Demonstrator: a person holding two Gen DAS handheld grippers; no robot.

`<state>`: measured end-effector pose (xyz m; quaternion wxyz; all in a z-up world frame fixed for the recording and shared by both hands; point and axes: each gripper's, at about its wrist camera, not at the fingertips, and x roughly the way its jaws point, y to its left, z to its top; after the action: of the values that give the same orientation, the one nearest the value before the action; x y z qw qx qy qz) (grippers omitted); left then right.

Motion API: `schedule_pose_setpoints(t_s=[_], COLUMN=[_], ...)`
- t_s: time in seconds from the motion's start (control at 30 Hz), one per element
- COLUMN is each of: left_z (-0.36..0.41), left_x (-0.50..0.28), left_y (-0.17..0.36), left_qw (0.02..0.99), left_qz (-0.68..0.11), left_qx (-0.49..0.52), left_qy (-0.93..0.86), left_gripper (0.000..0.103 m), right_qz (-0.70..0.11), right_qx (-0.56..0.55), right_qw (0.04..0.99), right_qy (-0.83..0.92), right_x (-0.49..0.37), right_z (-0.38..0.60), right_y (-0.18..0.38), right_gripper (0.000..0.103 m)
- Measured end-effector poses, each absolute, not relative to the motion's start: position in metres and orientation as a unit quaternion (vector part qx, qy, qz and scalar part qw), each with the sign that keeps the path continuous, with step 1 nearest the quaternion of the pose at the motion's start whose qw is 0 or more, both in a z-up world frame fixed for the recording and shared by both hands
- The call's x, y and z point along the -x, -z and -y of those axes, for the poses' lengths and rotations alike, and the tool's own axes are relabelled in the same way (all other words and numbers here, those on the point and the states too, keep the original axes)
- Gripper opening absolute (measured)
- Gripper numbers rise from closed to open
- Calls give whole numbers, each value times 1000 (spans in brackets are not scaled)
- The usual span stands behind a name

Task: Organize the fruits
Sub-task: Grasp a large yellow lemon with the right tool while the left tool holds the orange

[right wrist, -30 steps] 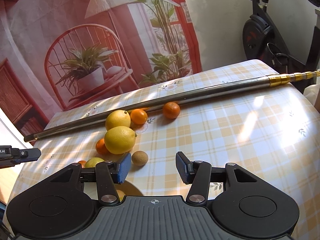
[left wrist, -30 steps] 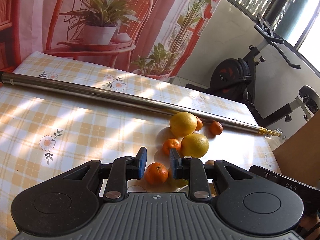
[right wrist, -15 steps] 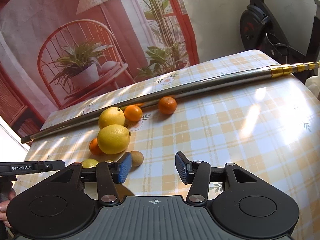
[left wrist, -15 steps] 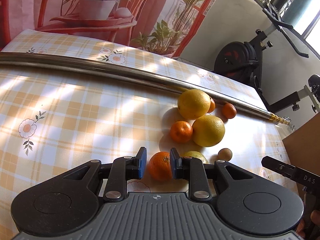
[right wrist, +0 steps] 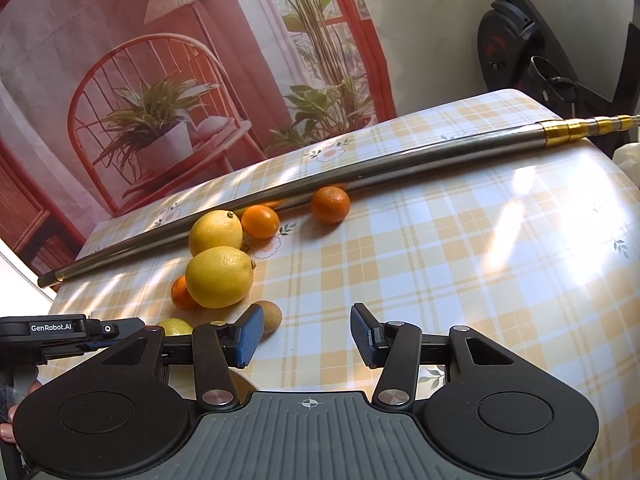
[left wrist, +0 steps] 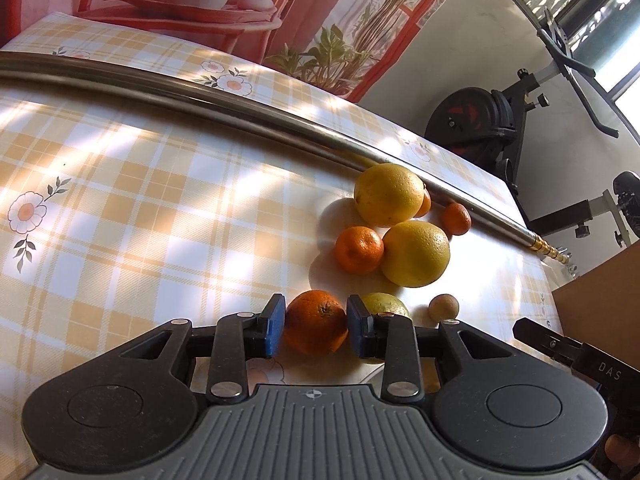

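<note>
- The left tool (left wrist: 316, 330) points down at the bench, and its jaws have just been opening; they stand narrow, with an orange (left wrist: 317, 321) sitting between the two blue pads.
- The pads look a hair off the orange's skin on either side, so I read it as resting on the bench rather than squeezed.
- Just to the right of that orange, half hidden behind the right-hand finger, lies a yellow-green fruit (left wrist: 384, 304), and a little further right a small round brown fruit (left wrist: 443, 307).
- Beyond them sits the main cluster: a mandarin (left wrist: 359, 249) touching a big lemon (left wrist: 416, 253), a second lemon (left wrist: 388, 194) behind, with two more small mandarins (left wrist: 456, 218) tucked near a long metal pole (left wrist: 240, 110) that lies slantwise across the bench.
- The right tool (right wrist: 306, 340) hangs with its jaws moderately apart and nothing between them, only the checked tablecloth (right wrist: 460, 264) below.
- Its left pad sits just in front of the small brown fruit, seen from the right wrist.
- From that side, part of the left tool's black body shows at the lower left edge, with a person's fingers around it.
- Behind the bench hangs a printed backdrop (right wrist: 168, 80) of a red chair and potted plants, and an exercise bike (left wrist: 492, 128) stands off to the right by the wall.
</note>
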<state>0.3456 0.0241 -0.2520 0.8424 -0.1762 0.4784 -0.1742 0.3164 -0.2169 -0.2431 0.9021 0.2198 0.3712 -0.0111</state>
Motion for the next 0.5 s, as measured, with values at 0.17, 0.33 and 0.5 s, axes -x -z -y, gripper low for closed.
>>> schedule_pose_setpoints(t_s=[0.17, 0.33, 0.5], left_z=[-32, -33, -42], left_x=[-344, -338, -332], left_y=[263, 258, 248], left_qw=[828, 839, 855], left_qz=[-488, -482, -478], left_qx=[214, 191, 140], left_qy=[176, 166, 143], left_gripper=[39, 37, 37], right_qz=[-370, -376, -369], right_qx=[-221, -213, -215], right_qw=[902, 902, 904], right_qy=[10, 4, 8], right_x=[-316, -317, -314], right_z=[216, 211, 214], right_y=[243, 245, 241], right_gripper=[46, 46, 46])
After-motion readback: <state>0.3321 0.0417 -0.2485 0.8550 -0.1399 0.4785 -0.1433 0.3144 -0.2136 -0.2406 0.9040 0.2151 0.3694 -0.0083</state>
